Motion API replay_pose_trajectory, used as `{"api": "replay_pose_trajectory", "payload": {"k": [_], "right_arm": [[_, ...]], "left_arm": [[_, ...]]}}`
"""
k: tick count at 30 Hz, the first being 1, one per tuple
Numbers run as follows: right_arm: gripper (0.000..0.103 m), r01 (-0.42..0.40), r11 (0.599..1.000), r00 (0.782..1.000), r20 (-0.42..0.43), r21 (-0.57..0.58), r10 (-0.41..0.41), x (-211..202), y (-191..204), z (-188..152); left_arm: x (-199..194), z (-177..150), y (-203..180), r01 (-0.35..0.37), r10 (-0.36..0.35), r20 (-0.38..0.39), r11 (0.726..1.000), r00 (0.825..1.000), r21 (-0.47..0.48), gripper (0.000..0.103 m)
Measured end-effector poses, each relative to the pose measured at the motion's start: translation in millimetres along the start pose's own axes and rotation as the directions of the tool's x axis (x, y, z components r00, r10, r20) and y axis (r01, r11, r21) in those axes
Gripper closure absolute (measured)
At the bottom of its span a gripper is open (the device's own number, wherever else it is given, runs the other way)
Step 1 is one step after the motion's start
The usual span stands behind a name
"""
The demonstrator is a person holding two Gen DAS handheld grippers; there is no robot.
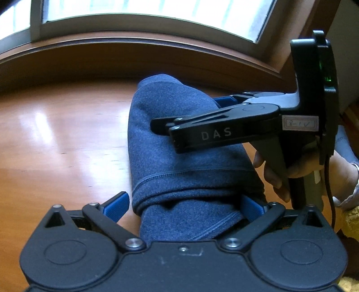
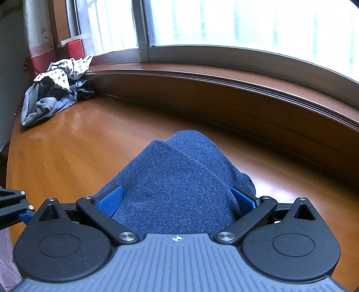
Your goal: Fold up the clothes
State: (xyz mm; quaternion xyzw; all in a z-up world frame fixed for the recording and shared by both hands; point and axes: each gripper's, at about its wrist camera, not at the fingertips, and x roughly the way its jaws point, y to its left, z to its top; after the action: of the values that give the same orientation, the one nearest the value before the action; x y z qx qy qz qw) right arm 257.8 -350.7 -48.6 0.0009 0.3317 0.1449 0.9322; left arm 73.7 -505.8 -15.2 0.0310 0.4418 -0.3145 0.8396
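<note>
1. On the glossy wooden desk [image 1: 56, 134] below the window [image 1: 145, 9], a folded dark blue fleece garment [image 1: 179, 157] lies in a thick bundle running away from the left wrist camera toward the sill.
2. Nothing resembling a container shows in either view; the only other clothes are a loose pile of laundry [image 2: 56, 89] (grey-blue cloth under a white patterned piece) in the far left corner of the desk, well apart from the garment, beside a red box [image 2: 75, 48] on the sill.
3. At the near end of the bundle, the left hand-held gripper [image 1: 186, 204] has its blue pads spread wide, with the hemmed end of the garment lying between them; the right pad is partly hidden by cloth and the left pad stands clear of the fabric, so nothing is pinched.
4. Across the bundle from the right side, the right hand-held gripper [image 1: 161, 125] reaches in sideways above the cloth, held level, with a bare hand [image 1: 291, 175] wrapped around its handle.
5. From its own camera, the right hand-held gripper [image 2: 177, 200] also stands spread apart, its blue pads flanking a mound of the garment [image 2: 179, 175] that fills the gap between them; whether the pads press on the fabric cannot be told.
</note>
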Motion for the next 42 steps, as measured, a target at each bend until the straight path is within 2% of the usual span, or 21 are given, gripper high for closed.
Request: {"api": "replay_pose_trajectory", "payload": {"k": [3,6,10,14,20,26,33,42], "right_arm": [[0.001,0.008,1.0,1.0,0.005,0.013,-0.008,-7.1,-11.0,-5.2],[0.001,0.019,0.999,1.0,0.006,0.028,-0.019,-12.3,-17.9,-8.7],[0.001,0.043,0.998,0.999,0.012,0.049,-0.043,-18.6,-23.5,-14.2],[0.0,0.084,0.993,0.996,0.022,0.083,-0.086,-28.5,-31.5,-22.8],[0.0,0.132,0.983,0.991,0.014,0.126,-0.135,-44.7,-49.2,-33.7],[0.0,0.173,0.973,0.985,-0.001,0.155,-0.175,-63.3,-73.3,-43.9],[0.0,0.205,0.96,0.978,-0.003,0.192,-0.208,-92.8,-106.8,-64.5],[0.0,0.199,0.959,0.978,0.011,0.204,-0.206,-126.3,-143.2,-88.1]], "left_arm": [[7.0,6.3,5.8,0.001,-0.001,-0.009,1.0,1.0,0.009,0.0],[11.5,13.3,6.9,0.011,-0.01,-0.017,0.998,1.0,0.058,0.0],[21.6,31.4,2.2,0.079,-0.076,-0.03,0.992,0.997,0.103,0.0],[28.2,34.5,4.3,0.14,-0.135,-0.061,0.986,0.989,0.095,0.0],[39.1,45.7,21.2,0.195,-0.181,-0.102,0.967,0.978,0.164,0.0],[47.1,54.6,18.5,0.23,-0.21,-0.118,0.953,0.97,0.195,0.0],[49.2,55.4,23.5,0.249,-0.224,-0.13,0.941,0.966,0.228,0.0],[58.6,54.6,21.2,0.231,-0.203,-0.129,0.938,0.971,0.258,0.0]]}}
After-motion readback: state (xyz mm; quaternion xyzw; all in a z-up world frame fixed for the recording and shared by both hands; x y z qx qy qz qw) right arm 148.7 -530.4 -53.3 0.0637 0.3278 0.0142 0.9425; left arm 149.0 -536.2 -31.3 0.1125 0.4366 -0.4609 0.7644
